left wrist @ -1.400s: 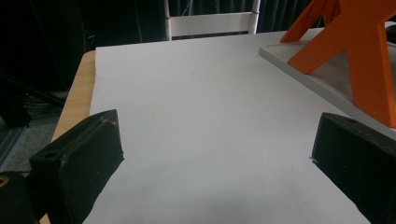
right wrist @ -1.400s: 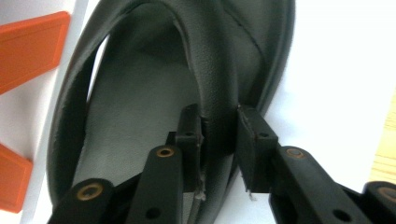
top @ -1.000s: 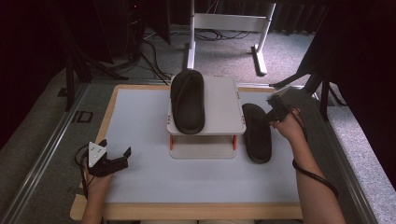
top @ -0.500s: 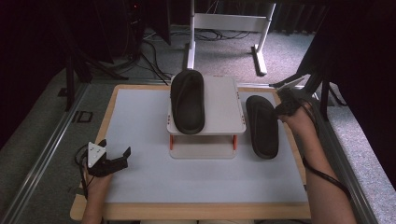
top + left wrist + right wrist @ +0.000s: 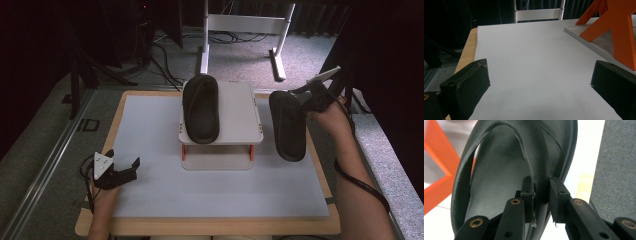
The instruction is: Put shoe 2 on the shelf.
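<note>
- Right tongs (image 5: 306,99) are clamping the sandal (image 5: 287,125) by its strap, holding it off the bench's right edge, clear for setting beside its twin (image 5: 201,108) on the stand (image 5: 240,107).
- Left tongs (image 5: 121,167) are idling open at the near-left corner.

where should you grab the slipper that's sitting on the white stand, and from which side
Probably by its strap band. The slipper on the stand lies sole down and lengthwise, so its upper arches above the footbed and gives two thin faces to pinch, as the right gripper does on the other slipper. Come from above on the stand's bare right side, where there is room.
</note>
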A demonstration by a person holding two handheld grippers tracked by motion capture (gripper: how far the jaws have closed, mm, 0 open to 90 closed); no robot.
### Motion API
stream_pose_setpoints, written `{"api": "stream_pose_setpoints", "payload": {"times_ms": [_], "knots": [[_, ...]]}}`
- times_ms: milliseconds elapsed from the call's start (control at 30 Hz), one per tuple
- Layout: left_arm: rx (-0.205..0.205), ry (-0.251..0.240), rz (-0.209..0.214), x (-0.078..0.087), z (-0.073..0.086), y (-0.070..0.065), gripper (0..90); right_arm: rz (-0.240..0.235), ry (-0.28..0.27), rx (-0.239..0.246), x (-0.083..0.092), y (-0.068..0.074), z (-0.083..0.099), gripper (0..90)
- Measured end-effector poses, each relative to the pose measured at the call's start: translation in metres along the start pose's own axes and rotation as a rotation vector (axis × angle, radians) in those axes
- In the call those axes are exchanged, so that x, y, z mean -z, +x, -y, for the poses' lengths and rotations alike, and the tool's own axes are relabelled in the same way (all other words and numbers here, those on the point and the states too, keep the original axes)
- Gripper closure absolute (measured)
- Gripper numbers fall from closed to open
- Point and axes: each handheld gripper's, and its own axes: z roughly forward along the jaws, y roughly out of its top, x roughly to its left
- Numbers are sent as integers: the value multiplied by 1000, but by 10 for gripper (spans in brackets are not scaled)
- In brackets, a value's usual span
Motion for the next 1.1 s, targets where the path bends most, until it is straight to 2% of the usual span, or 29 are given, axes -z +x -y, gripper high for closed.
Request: {"api": "stream_pose_setpoints", "payload": {"times_ms": [100, 233, 367, 533, 733, 967, 1033, 1100], "knots": [[2, -3, 0, 0, 0, 0, 14, 0, -33, 11, 16, 6, -5, 755], [4, -2, 0, 0, 0, 0, 14, -24, -66, 16, 33, 15, -13, 757], [8, -3, 0, 0, 0, 1, 14, -29, -71, 33, 42, 29, -22, 756], [7, -4, 2, 0, 0, 1, 14, -60, -86, 56, 50, 50, -32, 757], [8, -3, 3, 0, 0, 1, 14, -66, -83, 85, 49, 77, -39, 756], [7, -3, 5, 0, 0, 1, 14, -105, -78, 86, 42, 101, -47, 756], [7, -3, 6, 0, 0, 1, 14, -84, -72, 94, 39, 112, -50, 756], [8, -3, 9, 0, 0, 1, 14, -86, -68, 99, 36, 119, -53, 756]]}}
